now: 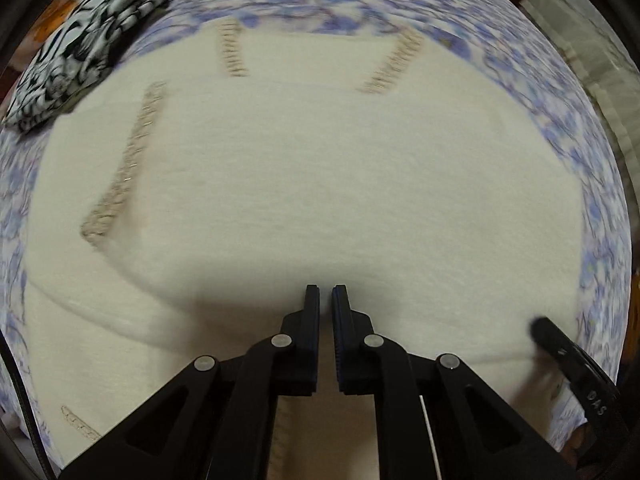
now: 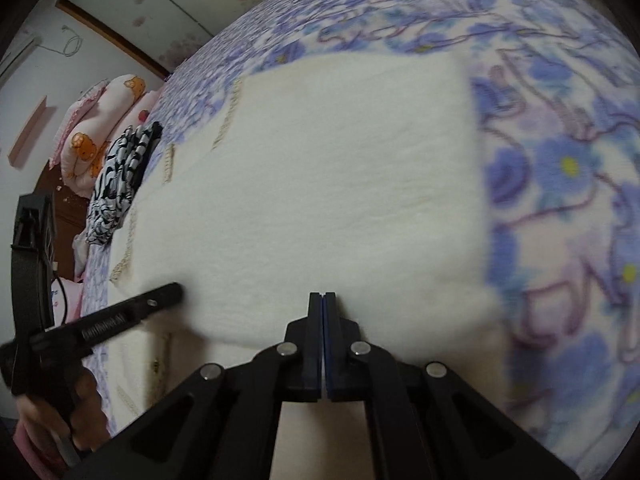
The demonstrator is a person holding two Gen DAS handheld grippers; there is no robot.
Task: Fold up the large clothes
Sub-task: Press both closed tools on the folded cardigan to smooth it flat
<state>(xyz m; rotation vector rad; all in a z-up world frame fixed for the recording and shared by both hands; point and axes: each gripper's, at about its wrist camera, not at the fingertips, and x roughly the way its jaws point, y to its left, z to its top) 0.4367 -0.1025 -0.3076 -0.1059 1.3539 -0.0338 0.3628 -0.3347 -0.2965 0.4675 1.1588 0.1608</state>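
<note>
A large cream garment [image 1: 304,184] with beige knitted trim lies spread on the blue floral bedspread [image 1: 568,92]. A folded layer of it rises in front of both grippers. My left gripper [image 1: 325,290] hovers over its near part, jaws almost closed with a narrow gap and nothing between them. My right gripper [image 2: 322,296] is shut at the garment's [image 2: 340,184] near fold; no cloth shows between its fingers. Each gripper shows in the other's view: the right one [image 1: 560,344] at the garment's right edge, the left one [image 2: 120,316] at the left.
A black-and-white patterned cloth [image 1: 80,52] lies folded at the far left of the bed and shows in the right wrist view [image 2: 120,176]. Pink pillows [image 2: 104,128] sit beyond it by the wall. The bed edge runs along the right in the left wrist view.
</note>
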